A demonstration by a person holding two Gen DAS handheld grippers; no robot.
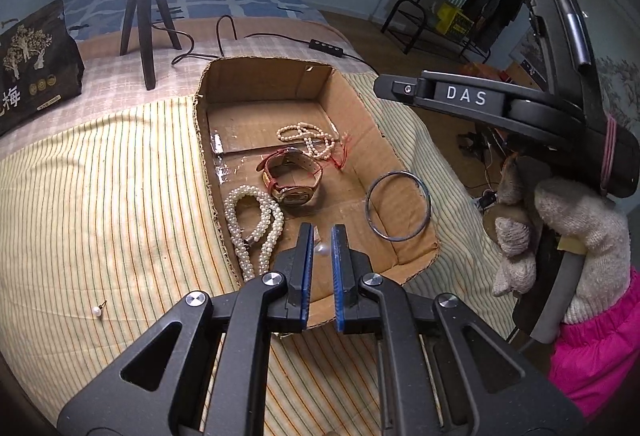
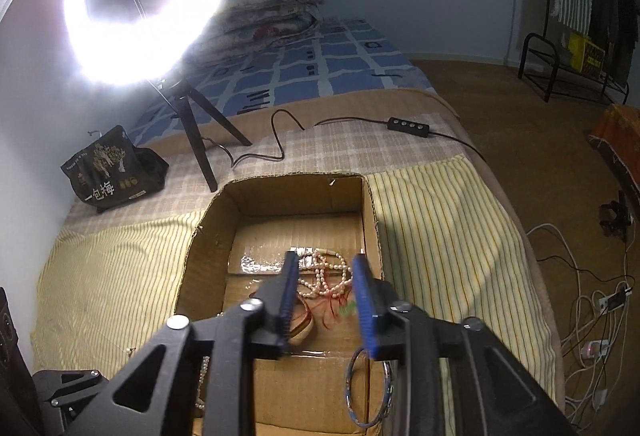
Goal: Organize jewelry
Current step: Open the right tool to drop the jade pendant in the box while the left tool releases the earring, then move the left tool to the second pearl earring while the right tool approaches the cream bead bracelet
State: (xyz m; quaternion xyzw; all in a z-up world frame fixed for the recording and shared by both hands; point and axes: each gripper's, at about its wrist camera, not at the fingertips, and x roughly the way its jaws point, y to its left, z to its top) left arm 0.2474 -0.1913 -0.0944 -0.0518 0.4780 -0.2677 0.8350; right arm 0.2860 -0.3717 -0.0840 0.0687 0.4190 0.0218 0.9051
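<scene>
An open cardboard box [image 1: 362, 104] lies on the striped cloth. In it are a pink bead necklace [image 1: 306, 138], a red-strapped watch [image 1: 294, 180], a white pearl bracelet [image 1: 254, 224] and a metal bangle [image 1: 398, 210] leaning on its right wall. My left gripper [image 1: 322, 236] is open over the box's near end, with a small pearl earring [image 1: 322, 250] between its pads, not gripped. A second pearl earring [image 1: 97, 311] lies on the cloth at left. My right gripper [image 2: 326, 268] is open and empty above the box [image 2: 370, 204], over the necklace [image 2: 324, 276]; the bangle [image 2: 366, 388] shows below it.
A ring light on a tripod [image 2: 200, 140] stands behind the box, its cable and switch [image 2: 408, 124] across the bed. A black snack bag [image 1: 34, 72] lies at back left. The bed edge drops to the floor with cables [image 2: 592, 316] at right.
</scene>
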